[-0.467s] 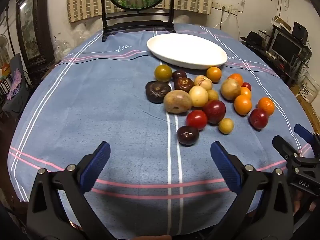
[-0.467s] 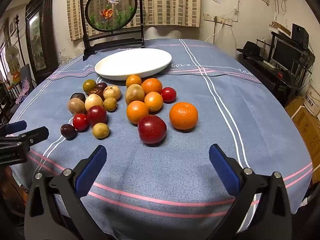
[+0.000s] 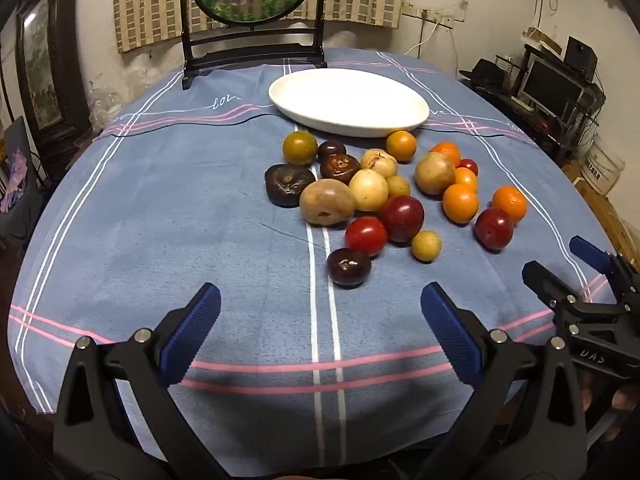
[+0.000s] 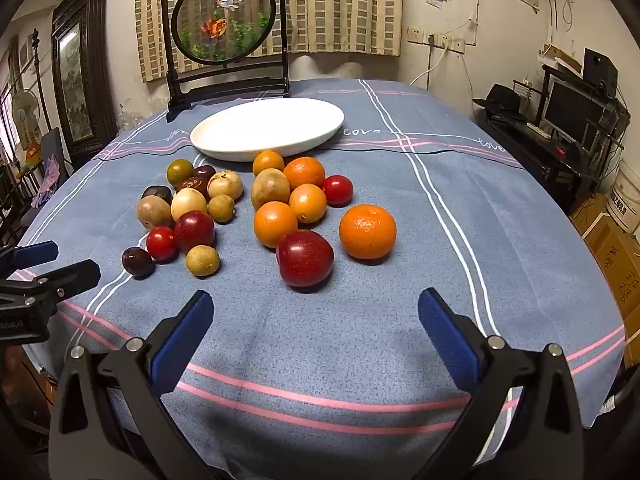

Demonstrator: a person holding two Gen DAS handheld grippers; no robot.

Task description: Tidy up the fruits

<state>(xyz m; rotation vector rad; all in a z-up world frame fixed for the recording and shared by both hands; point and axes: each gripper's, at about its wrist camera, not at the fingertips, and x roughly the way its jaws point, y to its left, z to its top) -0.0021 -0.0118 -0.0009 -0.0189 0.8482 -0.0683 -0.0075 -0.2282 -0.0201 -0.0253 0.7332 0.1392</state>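
In the left wrist view, your left gripper (image 3: 320, 320) hangs low in the frame with its ribbed blue fingers (image 3: 192, 332) spread wide and empty, lined up on the small, glossy dark plum (image 3: 349, 266) at centre. The other fruits (image 3: 384, 192) lie loose on the woven blue tabletop (image 3: 160, 220), below the smooth oval white plate (image 3: 348, 100), which is bare and likely their destination.

In the right wrist view, your right gripper (image 4: 314, 324) likewise gapes empty, facing the shiny red plum (image 4: 305, 258) and the dimpled mandarin (image 4: 367, 232) at mid-frame.
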